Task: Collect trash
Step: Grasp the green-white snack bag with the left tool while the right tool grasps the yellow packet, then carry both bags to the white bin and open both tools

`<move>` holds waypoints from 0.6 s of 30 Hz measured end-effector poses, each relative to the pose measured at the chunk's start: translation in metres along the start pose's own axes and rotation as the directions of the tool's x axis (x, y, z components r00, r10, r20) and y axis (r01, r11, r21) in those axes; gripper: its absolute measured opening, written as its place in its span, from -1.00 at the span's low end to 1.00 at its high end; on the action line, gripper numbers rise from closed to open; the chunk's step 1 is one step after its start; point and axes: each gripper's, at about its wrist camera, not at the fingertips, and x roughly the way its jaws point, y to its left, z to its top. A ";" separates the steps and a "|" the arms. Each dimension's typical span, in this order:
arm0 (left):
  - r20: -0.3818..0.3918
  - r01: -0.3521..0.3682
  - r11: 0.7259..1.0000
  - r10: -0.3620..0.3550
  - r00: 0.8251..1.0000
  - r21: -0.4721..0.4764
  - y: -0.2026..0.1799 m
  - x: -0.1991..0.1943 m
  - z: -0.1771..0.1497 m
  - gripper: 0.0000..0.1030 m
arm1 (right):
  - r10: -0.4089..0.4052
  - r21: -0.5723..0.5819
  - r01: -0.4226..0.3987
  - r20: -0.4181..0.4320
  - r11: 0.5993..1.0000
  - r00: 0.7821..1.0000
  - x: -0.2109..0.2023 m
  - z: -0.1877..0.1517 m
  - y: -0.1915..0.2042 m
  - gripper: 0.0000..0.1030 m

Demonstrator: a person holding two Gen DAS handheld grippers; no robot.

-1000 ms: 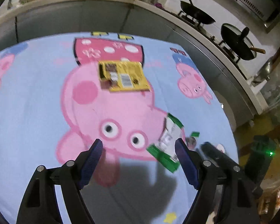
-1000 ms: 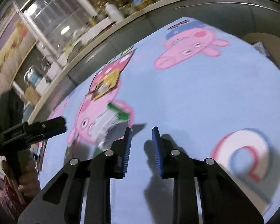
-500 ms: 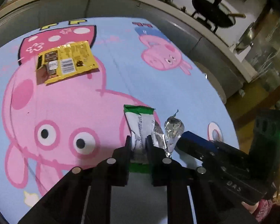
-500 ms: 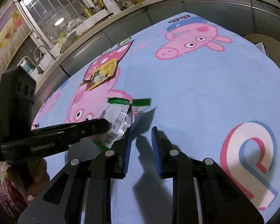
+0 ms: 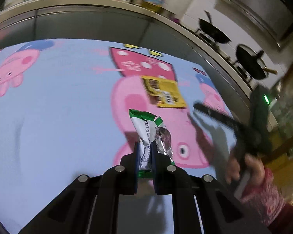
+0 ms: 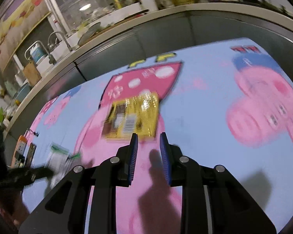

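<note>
My left gripper is shut on a green and white wrapper with silver foil inside, held above the cartoon pig tablecloth. The wrapper also shows blurred at the left of the right wrist view. A yellow wrapper lies flat on the cloth beyond it, and shows in the right wrist view just ahead of my right gripper. The right gripper is open by a narrow gap and empty, and also shows in the left wrist view.
A grey counter curves behind the table, with bottles, a sink and two black woks on a stove. An orange object lies at the table's left edge.
My left gripper has lifted the green wrapper off the cloth and swung left. My right gripper has moved forward to just short of the yellow wrapper and opened slightly wider.
</note>
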 end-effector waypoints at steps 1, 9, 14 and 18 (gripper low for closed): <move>0.000 -0.005 1.000 0.005 1.000 -0.008 0.005 -0.001 -0.001 -0.78 | -0.002 -0.011 0.002 0.001 1.000 1.000 0.010 0.011 0.001 -0.40; -0.028 -0.004 0.999 0.003 1.000 -0.034 0.013 0.013 0.001 -0.78 | 0.081 -0.080 -0.087 -0.081 0.993 0.993 0.063 0.047 -0.004 -0.92; -0.035 0.000 1.000 -0.001 0.999 -0.024 0.004 0.014 0.000 -0.78 | 0.182 -0.006 -0.183 -0.089 0.983 0.979 0.027 0.004 -0.005 -0.98; -0.032 0.004 1.000 -0.004 0.999 0.004 -0.012 0.007 -0.004 -0.78 | 0.233 0.112 -0.227 -0.041 0.967 0.972 -0.015 -0.042 -0.021 -0.98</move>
